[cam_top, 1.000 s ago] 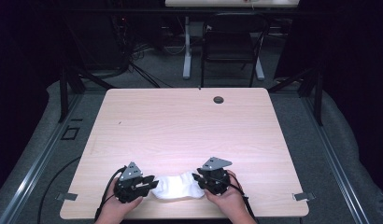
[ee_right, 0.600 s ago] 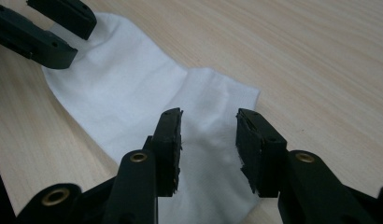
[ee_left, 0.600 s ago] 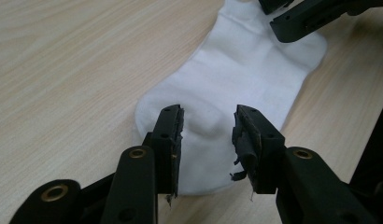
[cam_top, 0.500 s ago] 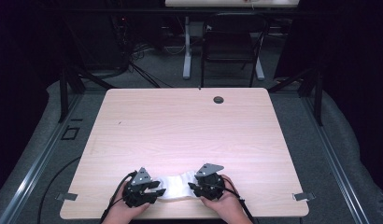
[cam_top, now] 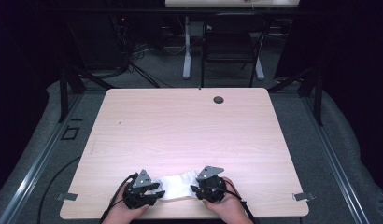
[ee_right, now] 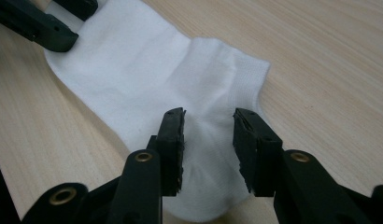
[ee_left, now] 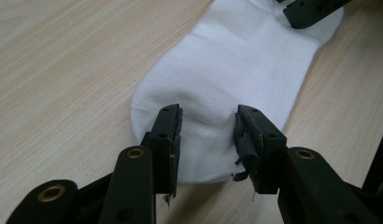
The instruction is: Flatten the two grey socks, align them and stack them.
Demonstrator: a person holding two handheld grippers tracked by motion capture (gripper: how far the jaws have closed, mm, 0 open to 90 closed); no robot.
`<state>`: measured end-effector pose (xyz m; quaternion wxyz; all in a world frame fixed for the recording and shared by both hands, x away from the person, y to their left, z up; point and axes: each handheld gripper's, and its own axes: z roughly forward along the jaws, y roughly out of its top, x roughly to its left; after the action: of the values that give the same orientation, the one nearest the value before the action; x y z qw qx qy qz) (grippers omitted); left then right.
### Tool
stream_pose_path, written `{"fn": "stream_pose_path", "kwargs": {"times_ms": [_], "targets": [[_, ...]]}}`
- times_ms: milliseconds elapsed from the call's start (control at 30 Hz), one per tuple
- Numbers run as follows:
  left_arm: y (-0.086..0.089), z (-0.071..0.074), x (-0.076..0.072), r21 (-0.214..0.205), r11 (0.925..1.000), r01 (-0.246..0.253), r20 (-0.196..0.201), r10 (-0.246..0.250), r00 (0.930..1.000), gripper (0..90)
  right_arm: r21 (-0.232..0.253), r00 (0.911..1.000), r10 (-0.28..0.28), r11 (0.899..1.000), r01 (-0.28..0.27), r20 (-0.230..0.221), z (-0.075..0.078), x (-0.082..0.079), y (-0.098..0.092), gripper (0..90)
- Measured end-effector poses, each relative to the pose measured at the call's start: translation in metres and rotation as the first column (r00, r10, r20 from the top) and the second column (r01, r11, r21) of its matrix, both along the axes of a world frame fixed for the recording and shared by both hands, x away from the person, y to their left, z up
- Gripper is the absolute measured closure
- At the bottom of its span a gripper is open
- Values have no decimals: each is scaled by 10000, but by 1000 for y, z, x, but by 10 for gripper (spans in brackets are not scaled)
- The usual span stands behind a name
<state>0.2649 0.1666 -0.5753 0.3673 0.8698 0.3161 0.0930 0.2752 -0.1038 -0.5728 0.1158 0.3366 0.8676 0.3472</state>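
A short white cotton ankle sock (cam_top: 176,188) lies flat on the pale wooden desk (cam_top: 189,130), left tongs (ee_left: 207,135) and right tongs (ee_right: 208,140) part-open over its ends, having just narrowed slightly.

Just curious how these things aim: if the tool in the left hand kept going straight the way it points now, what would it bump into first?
Probably the white sock: the left tool already straddles one end of it with jaws apart. Beyond that, the right tool sits at the far end, though depth is hard to judge.

text: none legible | labels: none | brands: none | numbers: none | signs: none
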Motion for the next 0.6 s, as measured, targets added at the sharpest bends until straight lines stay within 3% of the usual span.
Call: {"fn": "stream_pose_path", "kwargs": {"times_ms": [200,467,600], "targets": [[0,0,4,-50,9999,-161,28,161,9999,614,11,10000,-55,10000,55,-26,-1,1,-1,644],[-1,-2,22,-378,9973,-627,-56,625,9980,608,292,9983,-590,9978,589,16,-2,10,-1,643],[0,-3,27,-440,9971,-619,20,621,9981,605,421,9972,-749,9963,748,-3,-3,13,-1,644]]}}
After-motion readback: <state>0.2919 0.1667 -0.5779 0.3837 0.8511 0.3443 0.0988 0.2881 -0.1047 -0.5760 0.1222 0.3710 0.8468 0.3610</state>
